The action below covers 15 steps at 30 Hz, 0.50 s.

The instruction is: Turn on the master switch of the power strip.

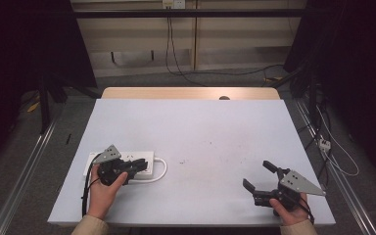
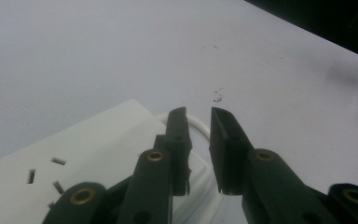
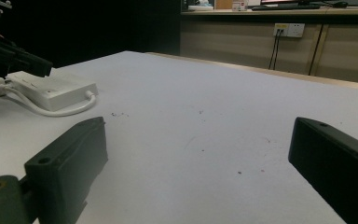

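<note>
Grey floor (image 1: 24,166), beige wall (image 1: 235,34) with socket (image 1: 173,4), dangling cables (image 1: 174,54)

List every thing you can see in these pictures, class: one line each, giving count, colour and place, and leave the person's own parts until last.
power strip: one, white, near left part of the table, under the left gripper
power strip cable: one, white, looping out from the strip's right end and back along its near side
table: one, pale grey top with a wooden strip at the far edge, faint dark specks near the middle
wall socket: one, white, on the far wall, with dark cables hanging below
left gripper: one, black, jaws a narrow gap apart over the strip's end, nothing between them
right gripper: one, black, jaws wide open, near right part of the table
hands: two, each holding a gripper, at the near edge
</note>
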Each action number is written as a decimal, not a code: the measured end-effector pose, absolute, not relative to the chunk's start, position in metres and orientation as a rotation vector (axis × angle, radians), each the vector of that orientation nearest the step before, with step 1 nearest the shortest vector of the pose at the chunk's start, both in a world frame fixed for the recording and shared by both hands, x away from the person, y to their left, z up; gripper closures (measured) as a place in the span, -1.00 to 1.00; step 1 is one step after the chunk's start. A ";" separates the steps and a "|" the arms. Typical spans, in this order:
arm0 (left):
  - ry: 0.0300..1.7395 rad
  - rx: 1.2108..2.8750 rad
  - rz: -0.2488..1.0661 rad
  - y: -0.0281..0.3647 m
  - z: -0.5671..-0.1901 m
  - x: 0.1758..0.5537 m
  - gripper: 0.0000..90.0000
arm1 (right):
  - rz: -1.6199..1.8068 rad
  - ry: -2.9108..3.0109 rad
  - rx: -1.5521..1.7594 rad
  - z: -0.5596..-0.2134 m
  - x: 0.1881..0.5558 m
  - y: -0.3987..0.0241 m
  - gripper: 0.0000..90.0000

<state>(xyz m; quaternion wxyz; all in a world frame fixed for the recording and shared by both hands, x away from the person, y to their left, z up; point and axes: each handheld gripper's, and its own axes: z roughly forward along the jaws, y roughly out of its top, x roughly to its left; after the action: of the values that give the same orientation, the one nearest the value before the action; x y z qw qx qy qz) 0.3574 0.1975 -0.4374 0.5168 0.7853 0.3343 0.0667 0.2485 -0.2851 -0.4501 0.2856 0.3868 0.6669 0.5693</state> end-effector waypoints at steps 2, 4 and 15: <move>0.803 1.890 0.162 0.197 -0.437 0.358 0.74 | 1.525 1.781 1.040 -0.450 0.248 -0.285 -0.91; 0.803 1.895 0.160 0.196 -0.437 0.358 0.76 | 1.524 1.781 1.041 -0.450 0.248 -0.285 -0.91; 0.793 1.922 0.148 0.193 -0.438 0.358 0.90 | 1.522 1.780 1.030 -0.450 0.248 -0.285 -0.91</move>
<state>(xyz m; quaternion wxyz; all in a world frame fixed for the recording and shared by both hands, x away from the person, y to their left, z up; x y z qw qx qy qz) 0.3584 0.1933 -0.4380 0.5041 0.7963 0.3287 0.0612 0.2485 -0.2854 -0.4498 0.2874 0.3856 0.6664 0.5698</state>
